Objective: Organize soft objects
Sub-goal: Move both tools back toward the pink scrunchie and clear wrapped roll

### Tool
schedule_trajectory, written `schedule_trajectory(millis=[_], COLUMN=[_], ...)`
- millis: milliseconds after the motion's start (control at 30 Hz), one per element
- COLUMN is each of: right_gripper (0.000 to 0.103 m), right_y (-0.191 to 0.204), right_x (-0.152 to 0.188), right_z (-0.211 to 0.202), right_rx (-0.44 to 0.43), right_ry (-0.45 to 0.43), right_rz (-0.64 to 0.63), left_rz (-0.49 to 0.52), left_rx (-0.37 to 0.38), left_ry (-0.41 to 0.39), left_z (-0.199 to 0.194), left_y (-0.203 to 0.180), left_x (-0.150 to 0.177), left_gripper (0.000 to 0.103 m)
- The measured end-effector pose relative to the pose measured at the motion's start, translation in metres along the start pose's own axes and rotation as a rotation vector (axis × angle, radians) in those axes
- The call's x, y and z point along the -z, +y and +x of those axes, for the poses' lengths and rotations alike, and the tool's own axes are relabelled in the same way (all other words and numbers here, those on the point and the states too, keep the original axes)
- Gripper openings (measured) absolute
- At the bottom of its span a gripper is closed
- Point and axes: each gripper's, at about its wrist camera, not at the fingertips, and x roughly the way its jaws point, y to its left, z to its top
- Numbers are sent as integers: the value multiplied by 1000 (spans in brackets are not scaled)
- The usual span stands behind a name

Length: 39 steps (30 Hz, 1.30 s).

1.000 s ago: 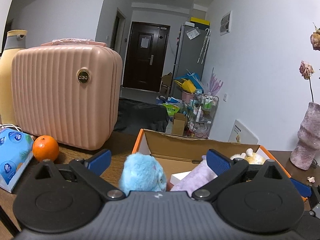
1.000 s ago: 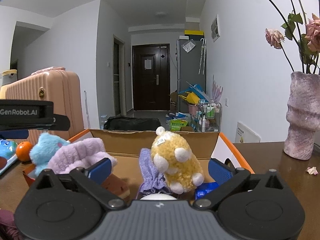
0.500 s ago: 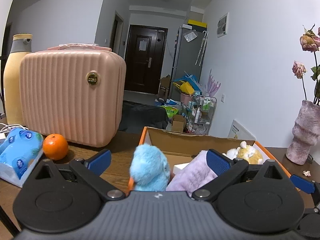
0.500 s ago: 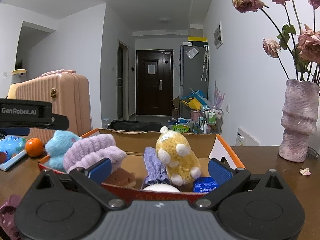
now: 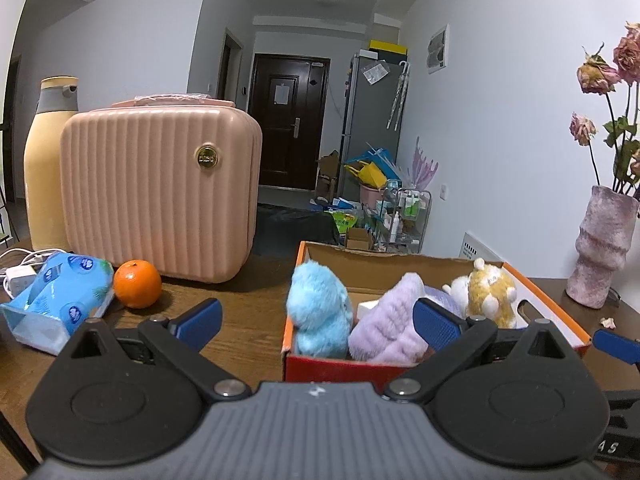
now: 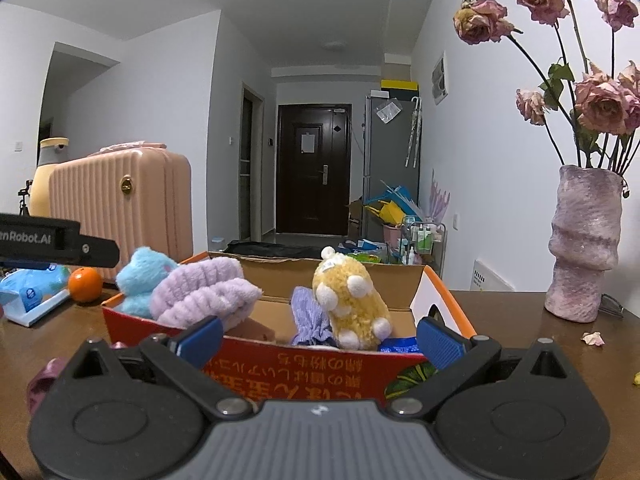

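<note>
My left gripper (image 5: 316, 316) has its blue fingers (image 5: 200, 318) spread wide with nothing between them, and my right gripper (image 6: 318, 336) is just as wide and just as empty. A second ago both sat close over the box, with the toys filling the space between the fingers. Now both have drawn back toward the near edge of the desk (image 5: 248, 316), and I can see the red front wall of the box (image 6: 312, 372) from outside.

Inside the box, the blue plush toy (image 5: 318, 314) stands in the near left corner, with the lilac fluffy cloth (image 5: 390, 330) leaning just beside it. The yellow plush toy (image 6: 352, 300) sits upright toward the right side, touching a bundle of purple fabric (image 6: 310, 320).

I judge the soft things are now packed and this pull-back is the release after placing. One dark pink soft item (image 6: 42, 378) shows at the near left of the desk, outside the box; I cannot tell what it is.

Farther left stand a pink case (image 5: 160, 192), an orange (image 5: 137, 284) and a tissue pack (image 5: 56, 304); a vase (image 6: 586, 244) stands far right.
</note>
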Motion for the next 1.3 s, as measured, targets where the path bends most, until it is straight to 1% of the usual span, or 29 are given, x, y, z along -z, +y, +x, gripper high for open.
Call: schedule_trajectory(millis=[567,1033,1300], right_gripper=[103,103,103], right_y=[7,25,37], right_x=[14,26,32], right_z=[-42,-78,-94], right_rx=[-10,-17,-28], right_ry=[18,39,54], right_rz=[-14,-30,-25], left_rz=[32,54,48], left_rx=[3,1,4], left_ry=[28,70,91], left_z=[-45,-77,-95], left_y=[13,27,38], left_x=[24,42,51], left_gripper=[103,103,103])
